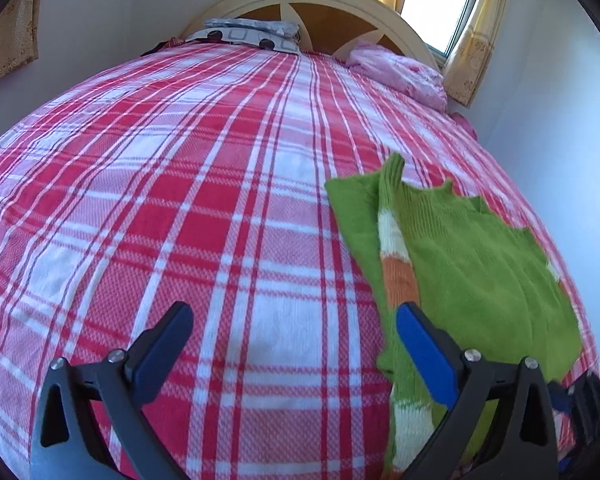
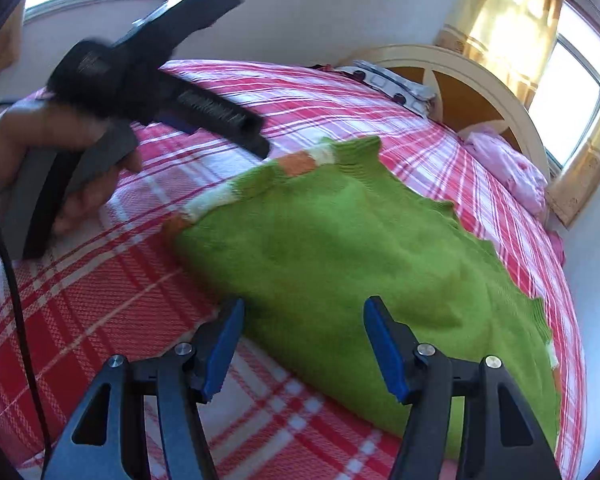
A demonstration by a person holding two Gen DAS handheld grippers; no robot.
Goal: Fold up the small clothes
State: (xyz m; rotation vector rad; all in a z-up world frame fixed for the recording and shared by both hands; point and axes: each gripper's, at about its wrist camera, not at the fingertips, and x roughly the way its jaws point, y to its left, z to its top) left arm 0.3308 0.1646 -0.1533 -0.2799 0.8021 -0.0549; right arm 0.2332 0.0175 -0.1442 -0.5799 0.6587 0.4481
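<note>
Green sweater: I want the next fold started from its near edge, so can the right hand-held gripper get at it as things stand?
Probably yes. The right hand-held gripper is open just above the green sweater, and nothing lies between them. The left hand-held gripper is off to the side.

Light: bright daylight through the glass window point(image 1: 440, 0) and its glowing yellow patterned curtains point(image 2: 504, 28).
Glare: window panes blown out white.
Blur: the black hand-held left gripper point(image 2: 236, 60) smears in motion.
Distortion: strong fisheye bulge, dark corners.
</note>
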